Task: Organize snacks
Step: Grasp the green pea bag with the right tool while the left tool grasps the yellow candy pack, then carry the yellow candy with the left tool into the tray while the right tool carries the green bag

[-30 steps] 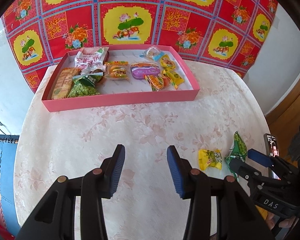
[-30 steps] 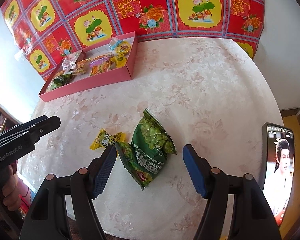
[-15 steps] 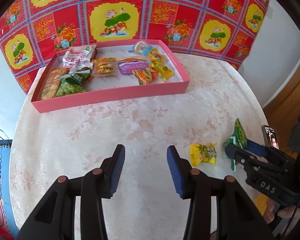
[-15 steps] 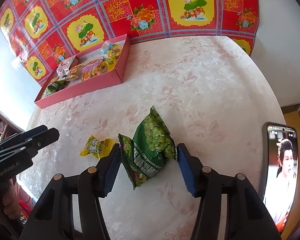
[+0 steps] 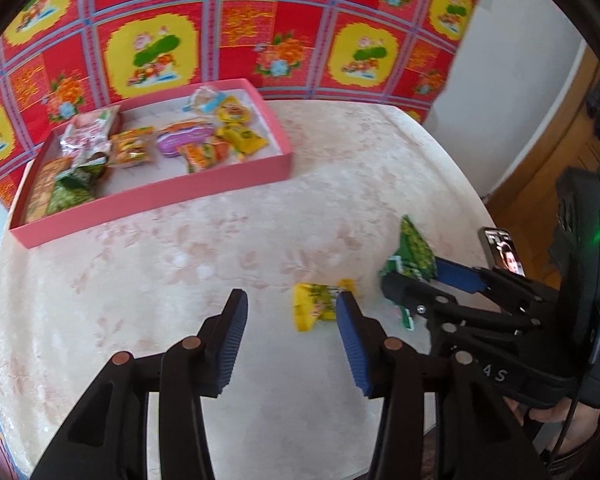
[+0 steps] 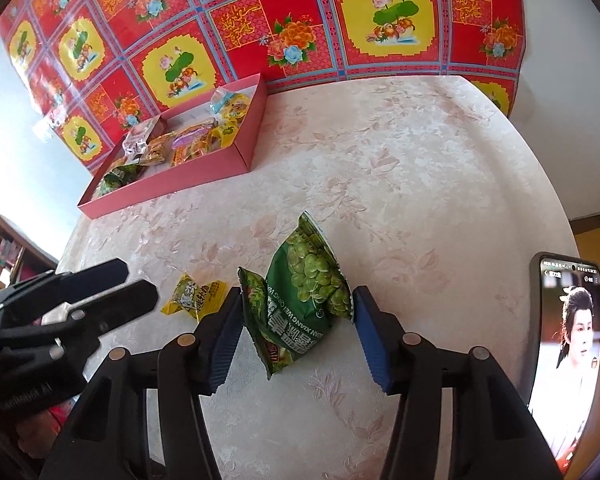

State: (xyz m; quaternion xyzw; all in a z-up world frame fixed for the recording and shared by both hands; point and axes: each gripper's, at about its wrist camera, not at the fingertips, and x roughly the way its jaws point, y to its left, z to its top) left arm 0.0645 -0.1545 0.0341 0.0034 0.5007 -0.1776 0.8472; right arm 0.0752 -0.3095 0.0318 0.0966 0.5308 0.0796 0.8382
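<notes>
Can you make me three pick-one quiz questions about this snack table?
1. Where is the yellow packet?
A in the tray
B on the table
C on the phone

2. What colour is the tray?
A pink
B blue
C black

3. What grips the green bag?
A left gripper
B nothing
C right gripper

Answers:
1 B, it lies on the table, beside the green bag.
2 A, its walls are pink.
3 C, the right gripper has a pad on each side of the bag; the left gripper is empty.

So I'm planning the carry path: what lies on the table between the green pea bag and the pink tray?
Nothing: between the green pea bag and the pink tray there is only bare tablecloth, shown in both wrist views.
</notes>
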